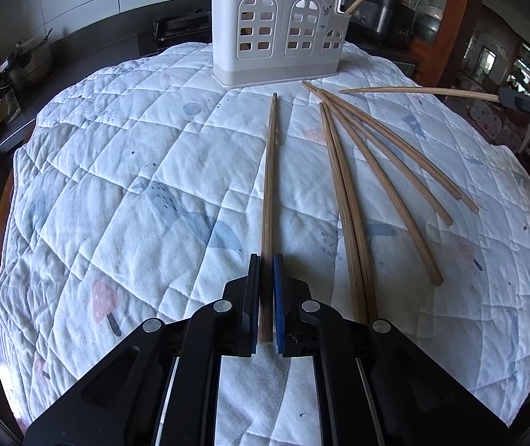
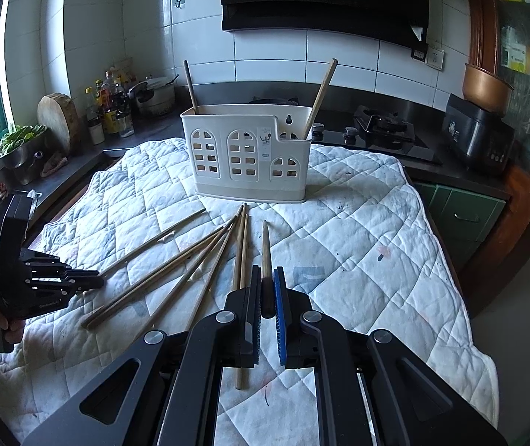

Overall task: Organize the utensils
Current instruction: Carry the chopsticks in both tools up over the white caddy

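Quilted mat (image 1: 116,171), far edge: white holder (image 1: 277,37), two chopsticks already inside. Mid-mat: loose chopsticks (image 1: 380,171). Left gripper (image 1: 266,297) and right gripper (image 2: 267,293) each clamp one chopstick; lift tip-first, drop vertically into a compartment.

Your colours: pale quilt, brown sticks, cream holder

You have a white quilt (image 1: 116,171) printed with blue shapes and pink mushrooms, brown wooden chopsticks (image 1: 376,171), a cream holder (image 2: 246,156) with arched window cut-outs, and black grippers with blue pads (image 2: 279,308).
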`<state>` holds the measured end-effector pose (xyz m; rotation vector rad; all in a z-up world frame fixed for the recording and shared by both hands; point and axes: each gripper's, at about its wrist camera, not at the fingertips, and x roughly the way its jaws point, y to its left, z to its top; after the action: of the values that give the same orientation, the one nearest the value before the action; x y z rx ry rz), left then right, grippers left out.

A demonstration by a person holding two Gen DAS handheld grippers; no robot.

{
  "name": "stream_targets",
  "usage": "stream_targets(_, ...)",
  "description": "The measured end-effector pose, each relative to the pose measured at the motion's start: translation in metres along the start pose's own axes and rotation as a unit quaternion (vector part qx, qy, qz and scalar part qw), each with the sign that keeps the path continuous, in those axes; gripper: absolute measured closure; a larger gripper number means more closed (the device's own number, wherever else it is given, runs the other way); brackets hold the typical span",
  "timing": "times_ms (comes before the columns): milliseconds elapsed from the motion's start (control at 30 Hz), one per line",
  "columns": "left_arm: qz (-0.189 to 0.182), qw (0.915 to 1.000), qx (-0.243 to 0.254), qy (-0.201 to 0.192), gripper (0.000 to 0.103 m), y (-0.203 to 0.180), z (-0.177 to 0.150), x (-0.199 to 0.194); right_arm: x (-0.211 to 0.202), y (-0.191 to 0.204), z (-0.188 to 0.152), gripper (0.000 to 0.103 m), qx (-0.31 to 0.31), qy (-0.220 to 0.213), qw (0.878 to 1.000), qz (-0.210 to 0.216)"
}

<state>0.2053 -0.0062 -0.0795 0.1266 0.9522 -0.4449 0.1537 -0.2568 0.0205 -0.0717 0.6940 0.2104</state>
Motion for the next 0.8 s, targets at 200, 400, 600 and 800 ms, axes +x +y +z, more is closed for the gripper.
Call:
stream_targets(200,-0.001,1.0000,-0.003,-0.005,0.097,0.002,0.004,-0.006,-0.005,0.001,0.003,0.096,-0.002,-0.007,1.000,0.001)
stream_targets(400,-0.004,0.9996,-0.013,-0.025,0.097,0.006,0.006,-0.021,-0.006,0.002,0.006,0.096,-0.003,-0.011,1.000,0.002)
stream_targets(600,-0.003,0.9989,-0.012,-0.045,0.097,0.003,0.007,-0.035,-0.009,0.005,0.011,0.096,-0.006,-0.017,1.000,0.002)
stream_targets(800,0.009,0.9958,-0.003,-0.091,0.097,-0.002,0.020,-0.062,-0.017,0.005,0.023,0.096,-0.006,-0.030,0.999,0.010)
